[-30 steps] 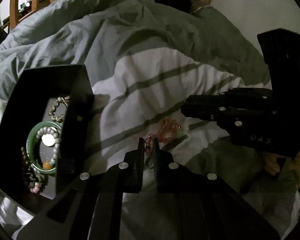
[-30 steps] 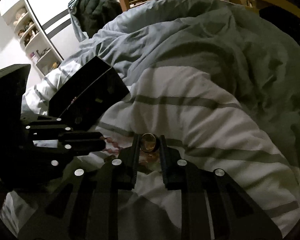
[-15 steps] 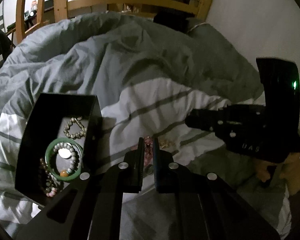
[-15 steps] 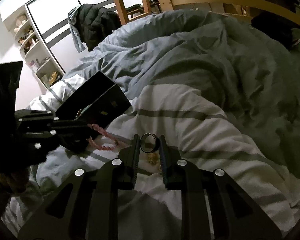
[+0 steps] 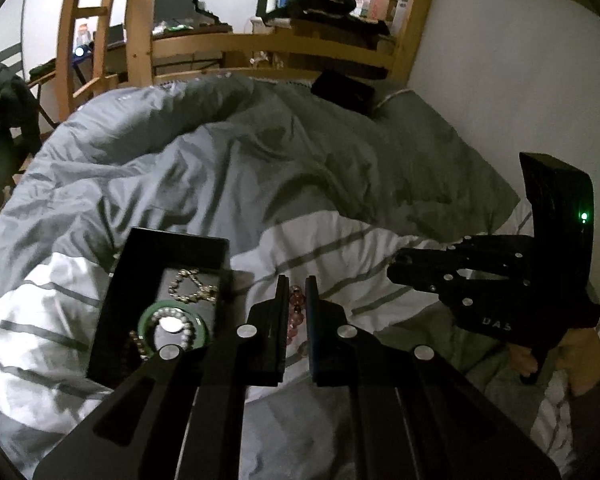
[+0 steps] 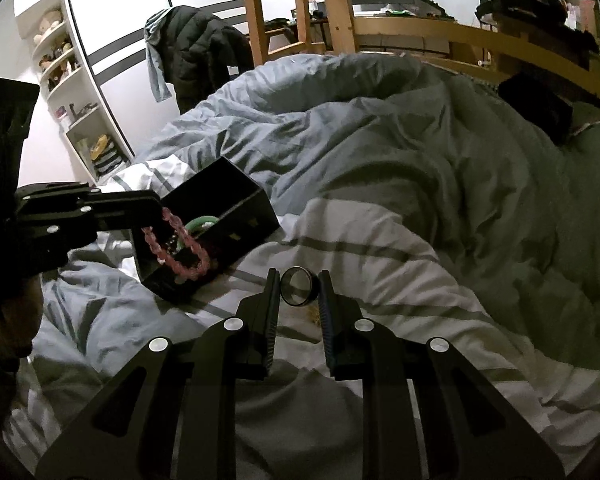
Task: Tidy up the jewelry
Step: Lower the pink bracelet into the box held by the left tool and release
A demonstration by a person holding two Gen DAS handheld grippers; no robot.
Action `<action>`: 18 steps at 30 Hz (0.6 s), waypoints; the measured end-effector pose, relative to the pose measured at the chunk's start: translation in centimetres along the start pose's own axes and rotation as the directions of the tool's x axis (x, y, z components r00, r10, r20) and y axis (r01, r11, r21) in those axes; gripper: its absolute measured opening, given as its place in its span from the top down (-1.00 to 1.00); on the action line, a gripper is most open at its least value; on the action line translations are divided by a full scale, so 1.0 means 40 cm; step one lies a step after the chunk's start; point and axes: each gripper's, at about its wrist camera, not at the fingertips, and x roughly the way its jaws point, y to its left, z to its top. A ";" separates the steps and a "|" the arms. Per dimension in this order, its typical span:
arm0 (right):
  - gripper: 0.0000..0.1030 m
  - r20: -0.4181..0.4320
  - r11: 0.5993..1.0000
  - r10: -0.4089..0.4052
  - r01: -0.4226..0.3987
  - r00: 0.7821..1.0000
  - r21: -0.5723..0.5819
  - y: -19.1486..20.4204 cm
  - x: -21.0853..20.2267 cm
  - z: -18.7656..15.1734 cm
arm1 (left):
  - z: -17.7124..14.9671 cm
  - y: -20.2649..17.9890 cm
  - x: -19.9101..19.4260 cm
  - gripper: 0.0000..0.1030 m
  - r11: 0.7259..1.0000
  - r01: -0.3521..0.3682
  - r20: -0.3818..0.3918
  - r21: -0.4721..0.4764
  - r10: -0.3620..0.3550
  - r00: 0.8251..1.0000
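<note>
Right wrist: right gripper clamps dark ring over bed | left gripper pinches pink bead bracelet beside black box

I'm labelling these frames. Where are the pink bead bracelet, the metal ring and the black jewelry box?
pink bead bracelet [image 6: 176,246], right wrist view, hanging loop of beads.
metal ring [image 6: 298,291], right wrist view, band's outer face.
black jewelry box [image 5: 172,244], left wrist view, far wall.
</note>
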 end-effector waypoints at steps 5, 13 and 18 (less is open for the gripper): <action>0.61 -0.001 0.999 0.003 -0.003 1.000 -0.040 0.055 -0.011 0.029 | 0.002 0.032 -0.047 0.84 0.999 -0.025 0.028 -0.019 0.026 0.999; 0.61 -0.008 0.995 0.004 -0.005 1.000 -0.099 0.138 0.013 0.086 | 0.000 0.101 -0.071 0.84 0.996 -0.062 0.024 -0.063 0.064 0.998; 0.61 -0.027 0.992 0.004 -0.007 1.000 -0.123 0.180 0.045 0.115 | 0.001 0.131 -0.078 0.84 0.992 -0.102 0.019 -0.075 0.104 0.994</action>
